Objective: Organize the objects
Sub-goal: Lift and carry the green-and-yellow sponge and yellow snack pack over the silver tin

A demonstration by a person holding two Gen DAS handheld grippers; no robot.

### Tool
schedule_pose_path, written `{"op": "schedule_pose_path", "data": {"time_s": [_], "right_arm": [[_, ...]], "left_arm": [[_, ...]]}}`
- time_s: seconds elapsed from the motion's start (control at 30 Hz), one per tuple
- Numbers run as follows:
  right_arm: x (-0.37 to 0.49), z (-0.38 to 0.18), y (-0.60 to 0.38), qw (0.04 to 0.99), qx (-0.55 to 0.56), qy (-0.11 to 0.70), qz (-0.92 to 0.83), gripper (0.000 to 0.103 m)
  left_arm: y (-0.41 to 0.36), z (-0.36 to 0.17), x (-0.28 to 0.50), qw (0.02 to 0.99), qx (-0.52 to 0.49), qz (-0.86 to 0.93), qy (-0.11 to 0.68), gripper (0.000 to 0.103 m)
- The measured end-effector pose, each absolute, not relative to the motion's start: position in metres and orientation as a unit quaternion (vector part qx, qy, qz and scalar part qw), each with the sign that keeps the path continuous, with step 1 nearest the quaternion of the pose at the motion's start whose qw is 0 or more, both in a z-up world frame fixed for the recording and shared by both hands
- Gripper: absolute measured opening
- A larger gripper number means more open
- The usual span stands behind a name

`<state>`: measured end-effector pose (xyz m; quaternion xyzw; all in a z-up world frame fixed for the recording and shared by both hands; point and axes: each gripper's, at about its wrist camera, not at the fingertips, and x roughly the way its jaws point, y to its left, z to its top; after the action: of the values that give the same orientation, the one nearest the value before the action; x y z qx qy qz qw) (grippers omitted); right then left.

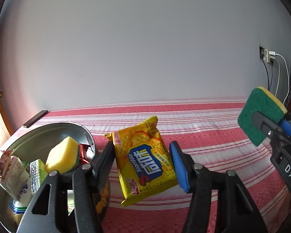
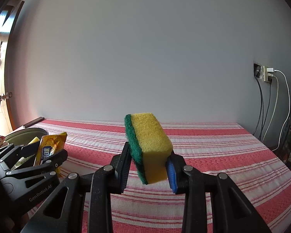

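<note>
While a dark phone (image 1: 35, 118) lies at the far left edge of the red-striped cloth (image 1: 203, 128), a metal bowl (image 1: 38, 134) sits near left w/ a yellow sponge (image 1: 63, 156), a red wrapper (image 1: 84, 153), a green packet (image 1: 36, 171) & white packets (image 1: 13, 174) inside. Just right of the bowl, left gripper (image 1: 142, 162) is clamped on a yellow cracker pack (image 1: 143, 161), tilted, held above the cloth. Far right, right gripper (image 2: 148, 164) pinches a green-backed sponge (image 2: 149, 147), also off the cloth. Cloth btwn the two is bare. Wall outlet (image 2: 265, 73) w/ cables (image 2: 277, 106) is far right. Left view alone shows the bowl's contents; right view shows only the bowl rim (image 2: 25, 132) behind the left gripper (image 2: 36, 161), but shows the sponge's yellow side, while left view shows mostly its green face (image 1: 260, 114).
</note>
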<state>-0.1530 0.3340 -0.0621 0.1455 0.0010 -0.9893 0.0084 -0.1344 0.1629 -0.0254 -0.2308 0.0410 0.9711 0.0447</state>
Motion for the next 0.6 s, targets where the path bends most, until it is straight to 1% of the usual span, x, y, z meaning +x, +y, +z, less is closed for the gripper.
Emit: {"op": "schedule_pose_path", "data": {"time_s": [0.6], "right_arm": [[-0.136, -0.061, 0.326, 0.022, 0.134, 0.008, -0.991, 0.036]], "left_arm": [[0.149, -0.021, -0.105, 0.033, -0.198, 0.979, 0.024, 0.057]]}}
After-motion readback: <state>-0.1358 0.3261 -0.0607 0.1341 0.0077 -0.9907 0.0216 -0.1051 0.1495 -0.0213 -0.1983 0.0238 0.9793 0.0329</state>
